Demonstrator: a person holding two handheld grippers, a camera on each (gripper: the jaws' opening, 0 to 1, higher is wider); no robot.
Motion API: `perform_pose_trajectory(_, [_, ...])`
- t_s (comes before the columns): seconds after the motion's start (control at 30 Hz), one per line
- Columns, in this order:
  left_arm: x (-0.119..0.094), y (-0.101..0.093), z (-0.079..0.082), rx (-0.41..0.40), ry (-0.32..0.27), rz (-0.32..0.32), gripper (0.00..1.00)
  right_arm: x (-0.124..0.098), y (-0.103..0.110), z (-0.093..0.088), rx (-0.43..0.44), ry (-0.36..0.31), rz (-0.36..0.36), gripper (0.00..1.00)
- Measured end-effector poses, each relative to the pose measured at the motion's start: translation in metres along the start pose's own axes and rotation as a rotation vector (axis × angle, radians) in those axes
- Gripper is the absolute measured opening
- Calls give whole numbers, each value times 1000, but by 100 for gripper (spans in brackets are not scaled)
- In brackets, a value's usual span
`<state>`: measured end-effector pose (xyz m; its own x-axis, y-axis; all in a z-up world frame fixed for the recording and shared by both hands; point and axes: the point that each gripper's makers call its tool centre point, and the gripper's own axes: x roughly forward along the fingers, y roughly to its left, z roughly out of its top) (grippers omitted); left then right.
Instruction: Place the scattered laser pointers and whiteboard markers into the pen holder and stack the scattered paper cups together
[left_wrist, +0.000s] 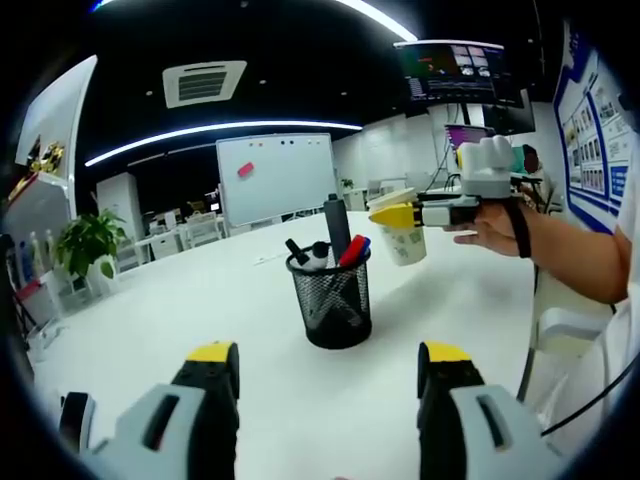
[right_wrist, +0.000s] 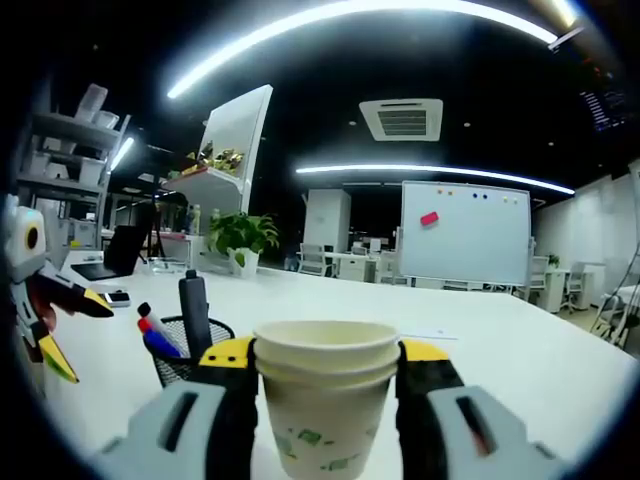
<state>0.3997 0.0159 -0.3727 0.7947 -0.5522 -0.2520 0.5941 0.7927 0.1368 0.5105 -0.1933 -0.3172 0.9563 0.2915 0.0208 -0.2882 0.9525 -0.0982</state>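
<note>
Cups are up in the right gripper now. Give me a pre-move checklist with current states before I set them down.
1. Right gripper clamped on the stacked paper cups: ok, jaws on both sides.
2. Cups nested: ok, two rims show one inside the other.
3. Cups clear of the white table: ok, held above it in the left gripper view.
4. Left gripper free: ok, open, nothing between the jaws.
5. Markers in the mesh pen holder: ok, several stand in it.
6. Loose markers or pointers elsewhere: cannot tell.
</note>
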Motion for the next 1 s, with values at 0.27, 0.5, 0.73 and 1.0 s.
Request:
perform_pose_trajectory(0.27, [1, 0, 0, -1, 0, 0, 74, 1, 0, 0, 3, 1, 0, 55])
perform_pose_trajectory(0.5, [1, -1, 0, -1, 0, -2, 74, 2, 1, 0, 7, 0, 0, 55])
perform_pose_trajectory(0.73, [2, 4, -1, -3, -2, -2, 74, 3, 2, 0, 8, 2, 2, 55])
perform_pose_trajectory(1.0, [4, 14, -3, -1, -4, 1, 74, 2, 2, 0, 12, 0, 3, 55])
